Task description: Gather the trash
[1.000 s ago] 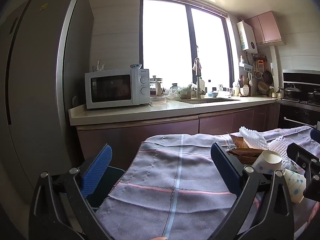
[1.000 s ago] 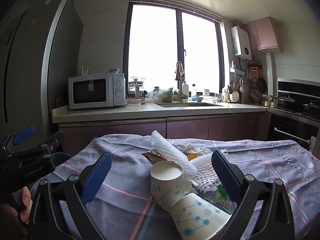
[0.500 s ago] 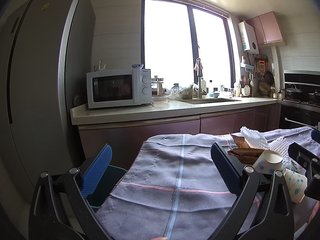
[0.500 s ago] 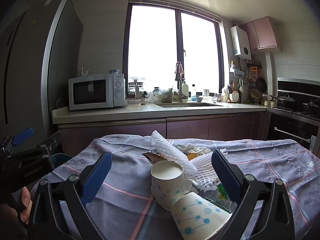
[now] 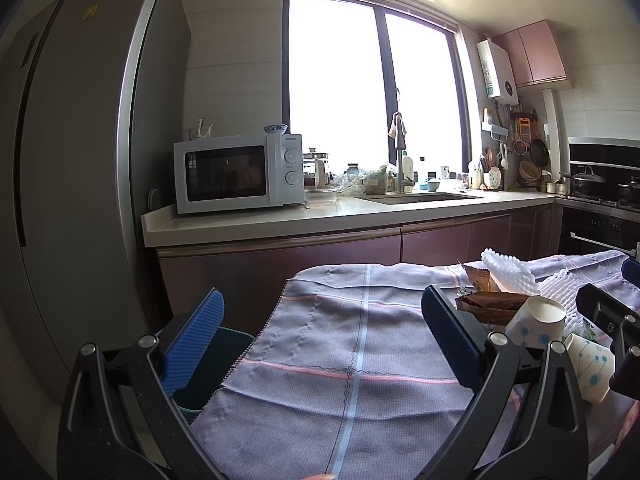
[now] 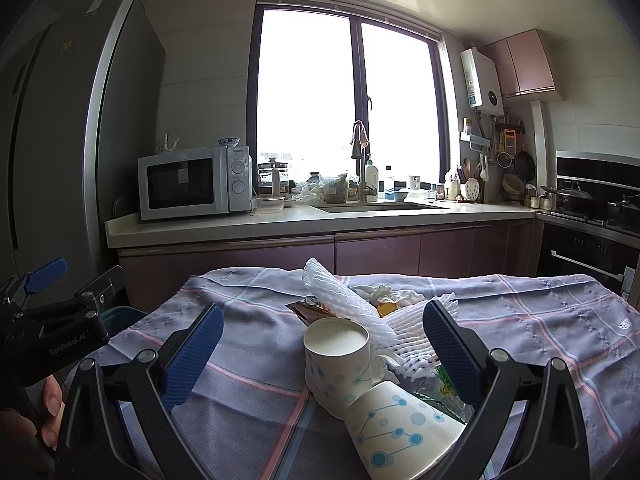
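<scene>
A pile of trash lies on a table under a purple checked cloth (image 6: 540,320). In it are an upright paper cup (image 6: 336,356), a tipped paper cup (image 6: 396,428), white foam netting (image 6: 340,300), brown wrappers (image 6: 308,312) and crumpled tissue (image 6: 376,290). My right gripper (image 6: 320,328) is open, its blue pads either side of the upright cup, just short of it. My left gripper (image 5: 320,312) is open over bare cloth (image 5: 340,340), left of the pile; the cups (image 5: 536,316) show at its right. A dark bin (image 5: 216,364) stands by the table's left edge.
A kitchen counter (image 6: 280,224) runs behind the table, with a white microwave (image 6: 192,182), a sink and a faucet (image 6: 360,160). A tall fridge (image 5: 80,160) stands at the left. A stove with pots (image 6: 592,204) is at the right. A hand (image 6: 48,412) holds the left gripper.
Both views have shifted only slightly; the left gripper has drifted a little. Both grippers stay open and the trash has not moved.
</scene>
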`<control>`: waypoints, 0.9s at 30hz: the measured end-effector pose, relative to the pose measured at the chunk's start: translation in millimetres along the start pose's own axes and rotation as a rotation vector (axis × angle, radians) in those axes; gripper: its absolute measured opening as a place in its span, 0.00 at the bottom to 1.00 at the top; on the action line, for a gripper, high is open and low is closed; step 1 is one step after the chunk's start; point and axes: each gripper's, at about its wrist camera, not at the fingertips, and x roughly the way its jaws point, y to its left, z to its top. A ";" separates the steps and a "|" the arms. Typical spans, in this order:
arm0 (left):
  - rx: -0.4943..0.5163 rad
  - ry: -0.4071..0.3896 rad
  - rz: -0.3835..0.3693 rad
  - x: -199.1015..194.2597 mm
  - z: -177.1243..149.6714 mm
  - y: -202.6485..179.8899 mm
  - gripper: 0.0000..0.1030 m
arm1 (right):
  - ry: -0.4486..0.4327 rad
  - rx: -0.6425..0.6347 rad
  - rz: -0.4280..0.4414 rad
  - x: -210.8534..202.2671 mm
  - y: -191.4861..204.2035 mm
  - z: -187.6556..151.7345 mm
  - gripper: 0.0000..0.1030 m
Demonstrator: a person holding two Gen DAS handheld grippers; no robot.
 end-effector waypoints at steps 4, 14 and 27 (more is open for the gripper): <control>0.001 0.000 -0.001 -0.1 -0.2 -0.7 0.95 | 0.002 0.001 0.000 0.4 0.5 0.0 0.94; 0.009 0.001 -0.004 -0.2 -0.8 -3.6 0.95 | 0.004 0.006 -0.002 -0.9 -2.5 -0.8 0.94; 0.018 -0.001 -0.005 -0.7 -1.0 -7.7 0.95 | 0.007 0.010 -0.003 0.8 -3.8 -1.7 0.94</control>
